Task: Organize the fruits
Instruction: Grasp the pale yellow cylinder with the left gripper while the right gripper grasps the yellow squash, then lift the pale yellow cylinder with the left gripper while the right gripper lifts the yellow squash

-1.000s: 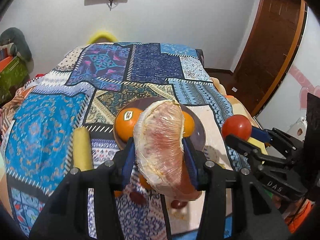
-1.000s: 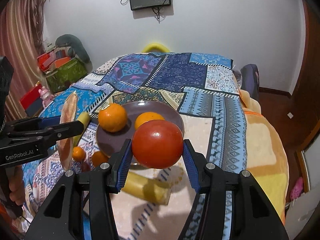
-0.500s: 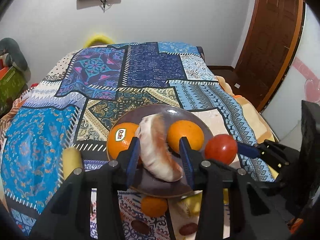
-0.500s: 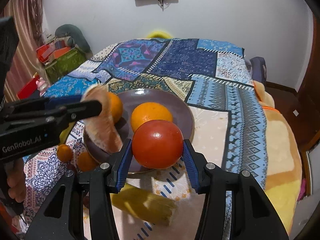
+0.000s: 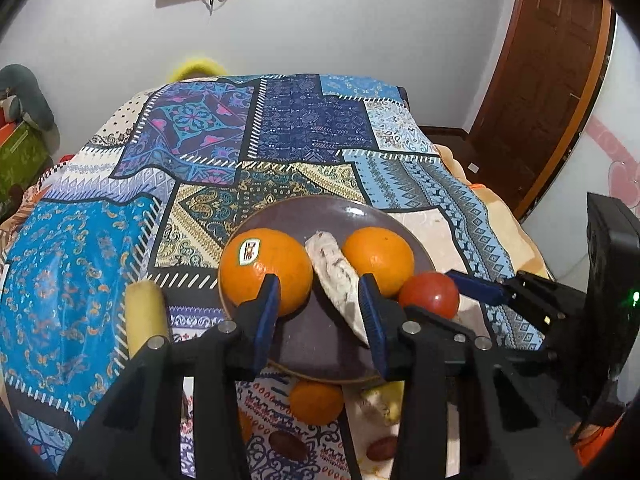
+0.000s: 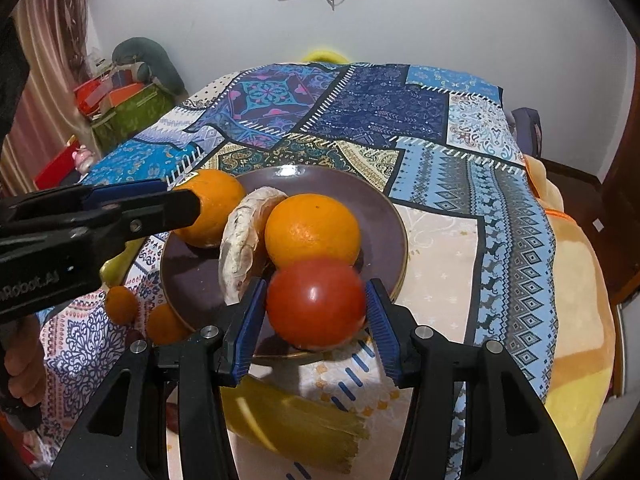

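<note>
A dark purple plate [image 5: 316,344] [image 6: 380,208] on the patchwork bedspread holds two oranges [image 5: 266,270] [image 5: 378,260] with a pale peeled fruit segment [image 5: 336,280] [image 6: 240,248] between them. My left gripper [image 5: 320,312] is open over the plate; the segment lies free beside its right finger. My right gripper [image 6: 316,320] has its jaws apart around a red tomato [image 6: 316,304] [image 5: 430,294] at the plate's near edge, with a small gap on each side.
Small oranges [image 6: 122,304] [image 6: 166,324] [image 5: 316,400] lie on the cloth by the plate. A yellow corn cob [image 5: 146,320] lies left of it and another in husk [image 6: 296,420] in front. Dark dates [image 5: 286,446] lie nearer. The bed edge drops off on the right.
My left gripper lowered the fruit segment onto the plate and opened off it. My right gripper brought the tomato down to the plate's edge and its jaws opened.
</note>
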`<state>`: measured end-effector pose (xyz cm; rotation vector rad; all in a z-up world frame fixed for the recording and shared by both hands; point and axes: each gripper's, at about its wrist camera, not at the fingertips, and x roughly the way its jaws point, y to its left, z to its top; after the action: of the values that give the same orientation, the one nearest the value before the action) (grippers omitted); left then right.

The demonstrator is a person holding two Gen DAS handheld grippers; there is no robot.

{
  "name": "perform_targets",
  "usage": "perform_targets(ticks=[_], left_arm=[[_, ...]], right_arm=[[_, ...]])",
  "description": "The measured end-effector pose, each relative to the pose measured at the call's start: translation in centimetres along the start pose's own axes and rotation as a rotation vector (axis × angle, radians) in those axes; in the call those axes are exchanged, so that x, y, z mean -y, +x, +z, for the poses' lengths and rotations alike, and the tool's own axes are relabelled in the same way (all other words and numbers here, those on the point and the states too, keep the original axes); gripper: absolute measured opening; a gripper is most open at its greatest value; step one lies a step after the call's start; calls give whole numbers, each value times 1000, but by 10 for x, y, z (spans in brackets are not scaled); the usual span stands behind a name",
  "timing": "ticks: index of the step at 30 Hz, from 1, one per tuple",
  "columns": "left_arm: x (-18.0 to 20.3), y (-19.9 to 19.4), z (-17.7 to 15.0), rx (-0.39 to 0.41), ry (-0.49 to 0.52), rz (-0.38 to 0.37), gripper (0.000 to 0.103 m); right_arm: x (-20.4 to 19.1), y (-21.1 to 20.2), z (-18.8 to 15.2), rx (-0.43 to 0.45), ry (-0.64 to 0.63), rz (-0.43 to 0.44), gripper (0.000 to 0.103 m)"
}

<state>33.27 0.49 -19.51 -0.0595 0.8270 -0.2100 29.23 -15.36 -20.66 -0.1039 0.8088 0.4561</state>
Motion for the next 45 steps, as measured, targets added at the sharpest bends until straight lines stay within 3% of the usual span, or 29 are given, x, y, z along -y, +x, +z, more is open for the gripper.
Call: perform_targets(ticks=[10,21,27,32,40,45], left_arm=[[-20,-31,-11,6,-33,21,44],[-83,-57,-36,-34,-98,140,45],[-108,-38,-59,-116,-145,151,45],[-113,-16,-70,-171,-169,141,45],[-114,8,-71,-197,-171,127,45],[-114,17,-68,-185,-171,127,39]], right_arm=[[-5,-18,2,13,-24,-27,50],[-10,-52,-14,8,-73,-73,56],[-13,-48,-35,-53,-101,-81,65],[-12,-34,-47,-116,-128,-96,65],[-11,-10,-49,-181,-149,-47,70],[-11,9,-52,-220,-179,-20,73]])
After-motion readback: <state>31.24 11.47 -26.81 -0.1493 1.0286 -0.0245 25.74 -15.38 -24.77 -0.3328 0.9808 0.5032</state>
